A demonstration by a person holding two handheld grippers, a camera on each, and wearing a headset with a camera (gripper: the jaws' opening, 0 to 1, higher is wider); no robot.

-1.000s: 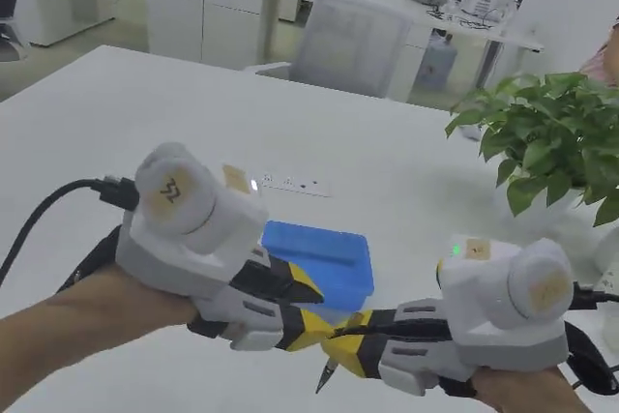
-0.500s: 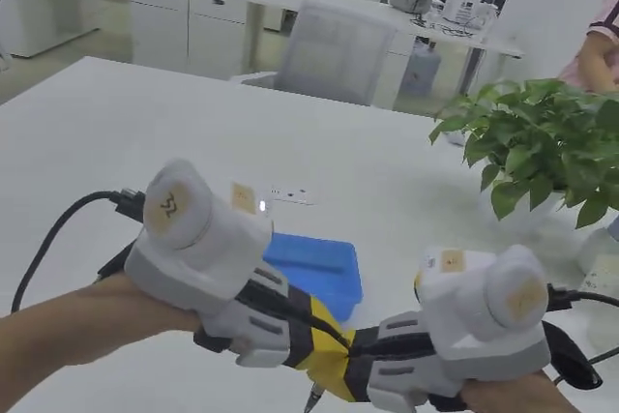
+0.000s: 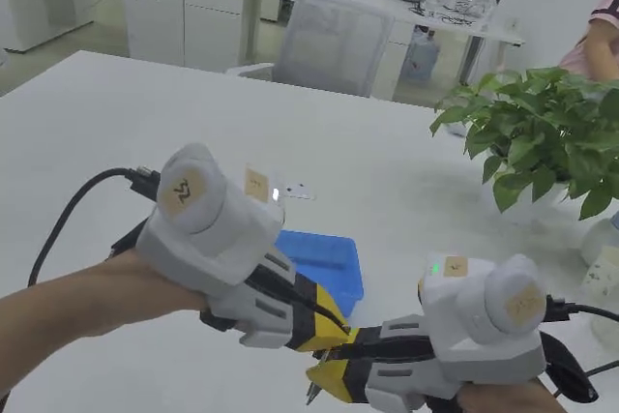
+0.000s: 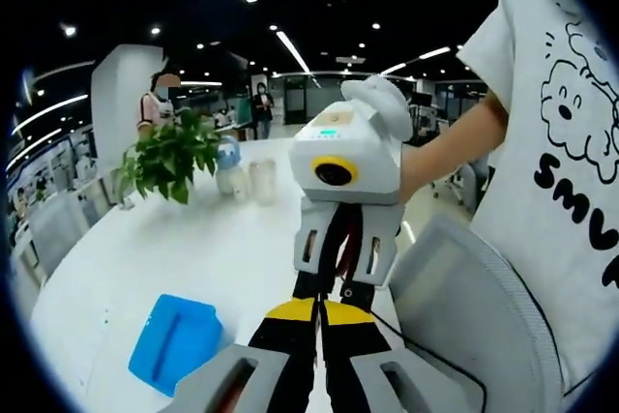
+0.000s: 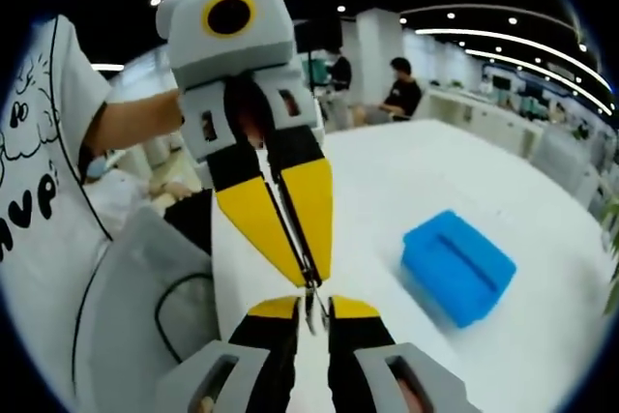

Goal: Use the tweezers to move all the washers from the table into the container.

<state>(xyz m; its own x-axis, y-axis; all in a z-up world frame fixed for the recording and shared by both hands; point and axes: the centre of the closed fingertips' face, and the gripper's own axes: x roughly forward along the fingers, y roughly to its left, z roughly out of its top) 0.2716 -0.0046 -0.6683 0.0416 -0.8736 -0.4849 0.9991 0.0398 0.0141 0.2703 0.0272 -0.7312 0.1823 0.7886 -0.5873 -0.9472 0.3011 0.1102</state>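
My two grippers meet tip to tip low over the white table (image 3: pixel 193 123). The left gripper (image 3: pixel 337 331) reaches in from the left and the right gripper (image 3: pixel 324 379) from the lower right. Thin dark tweezers (image 5: pixel 293 229) run between the left gripper's yellow jaws, which close on them. Their lower end sits between my right gripper's (image 5: pixel 311 311) nearly closed jaws. A tweezers point (image 3: pixel 311 396) pokes down below the jaws. The blue container (image 3: pixel 327 263) lies on the table just beyond both grippers, and I also see the container (image 5: pixel 456 268) to the right of the jaws.
A potted plant (image 3: pixel 542 132) stands at the table's right side, with jars (image 4: pixel 247 181) beside it. A small white strip (image 3: pixel 295 191) lies beyond the container. A grey chair (image 3: pixel 329 41) stands at the far edge. A black cable (image 3: pixel 77 210) trails from the left gripper.
The head camera has shifted. Both grippers stay jaw to jaw on the tweezers, and the pair now sits slightly nearer the container's front edge.
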